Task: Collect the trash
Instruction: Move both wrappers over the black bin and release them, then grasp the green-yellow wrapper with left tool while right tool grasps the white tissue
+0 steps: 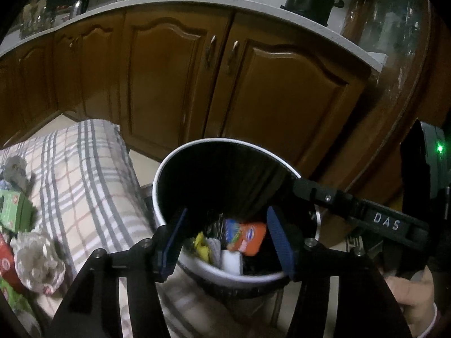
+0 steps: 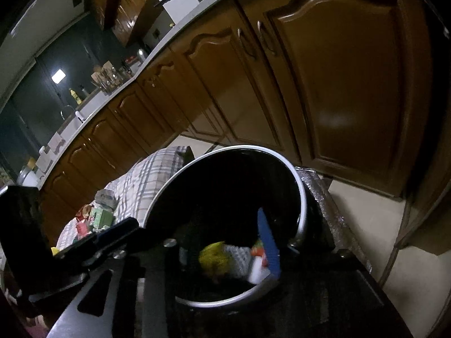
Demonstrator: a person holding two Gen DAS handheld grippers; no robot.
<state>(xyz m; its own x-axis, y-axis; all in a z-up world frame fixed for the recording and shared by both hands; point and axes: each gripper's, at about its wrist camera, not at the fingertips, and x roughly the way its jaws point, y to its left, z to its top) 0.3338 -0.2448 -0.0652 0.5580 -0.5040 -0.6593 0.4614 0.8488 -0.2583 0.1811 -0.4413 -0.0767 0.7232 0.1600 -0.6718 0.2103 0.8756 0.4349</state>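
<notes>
A round bin point(image 1: 169, 169) with a white rim and black inside stands beside the table. In it lie an orange wrapper point(image 1: 249, 238), a yellow wrapper point(image 1: 201, 246) and a white piece point(image 1: 231, 263). My left gripper point(image 1: 227, 242) hangs over the bin's mouth, open, its blue pads wide apart with nothing between them. In the right wrist view the right gripper point(image 2: 222, 253) also stands open above the bin point(image 2: 303, 197), over a blurred yellow wrapper point(image 2: 214, 256). One of the right gripper's black fingers point(image 1: 338, 202) reaches in over the rim from the right.
A plaid-clothed table point(image 1: 84, 186) at the left holds a green box point(image 1: 14, 211), crumpled paper point(image 1: 36, 262) and red packets. Brown cabinet doors point(image 1: 174, 79) stand behind the bin under a white counter with black pots. A hand point(image 1: 408, 290) shows at the lower right.
</notes>
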